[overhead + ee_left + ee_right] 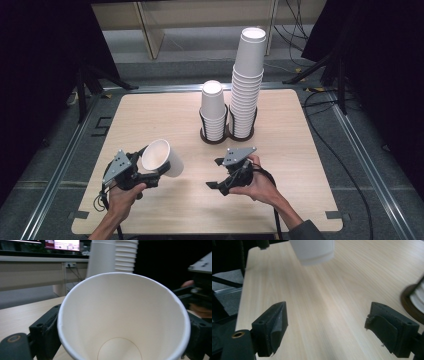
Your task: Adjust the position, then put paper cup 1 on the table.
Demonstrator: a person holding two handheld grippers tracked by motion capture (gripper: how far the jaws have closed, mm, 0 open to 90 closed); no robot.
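Step in hand: you carry one loose paper cup (162,157) in your left claw (145,172), low over the near left part of the table (300,165); by my reading it is between the stacks and wherever it goes next.

Left claw: clamped on the cup's lower wall, a jaw pressing either side, as the left gripper view shows. The cup lies tilted, its mouth turned up and toward your side.

Cup contents: empty; the bare bottom disc (119,350) is plain to see.

Right claw (217,175): apart, nothing between the jaws, held just above the table near its middle, pointing toward the cup. The right gripper view shows the cup's base (314,252) ahead of the open jaws.

Holder: a dark double-ring stand (220,137) at the far middle of the table, well apart from both claws.

Holder contents: a short stack of cups (213,110) in the left ring and a tall stack (246,85) in the right ring, touching or nearly so.

Next move: probably bring your right claw up to the cup's base for a handover, or take the cup back to a stack; either way keep the grip light so the thin wall does not crush.

Risk: the tall stack could topple if knocked.
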